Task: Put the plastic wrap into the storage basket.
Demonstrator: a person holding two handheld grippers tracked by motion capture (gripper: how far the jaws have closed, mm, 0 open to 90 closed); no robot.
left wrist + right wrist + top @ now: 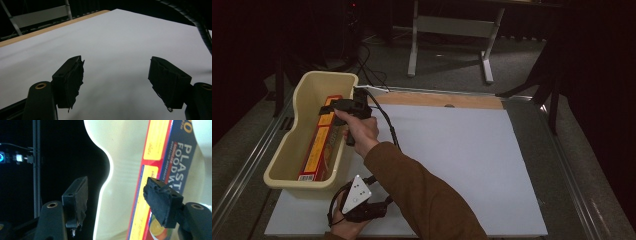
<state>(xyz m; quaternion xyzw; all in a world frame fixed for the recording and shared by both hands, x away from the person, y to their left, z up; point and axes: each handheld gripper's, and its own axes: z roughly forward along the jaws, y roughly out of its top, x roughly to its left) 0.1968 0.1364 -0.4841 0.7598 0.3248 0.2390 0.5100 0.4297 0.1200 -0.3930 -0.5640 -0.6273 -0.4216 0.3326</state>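
A cream plastic bin [306, 89] stands on the table's left side. In it lies a long red, yellow and blue box of plastic food wrap [319, 147]. My right gripper [325, 109] reaches across over the far end of the bin, open. In the right gripper view the right gripper [117, 200] has its jaws spread with nothing gripped; the bin's rim [105, 182] runs between them, and the box [172, 157] is beside the right jaw. My left gripper [379, 206] rests near the front edge, and in its own view the left gripper [116, 80] is open over the bare white sheet [120, 37].
The white sheet [452, 160] covers most of the table, with a wooden strip [437, 100] along its far edge. A brown sleeve [422, 195] crosses the front left. Metal rails [572, 175] border the sides. A grey table frame [452, 27] stands on the floor beyond.
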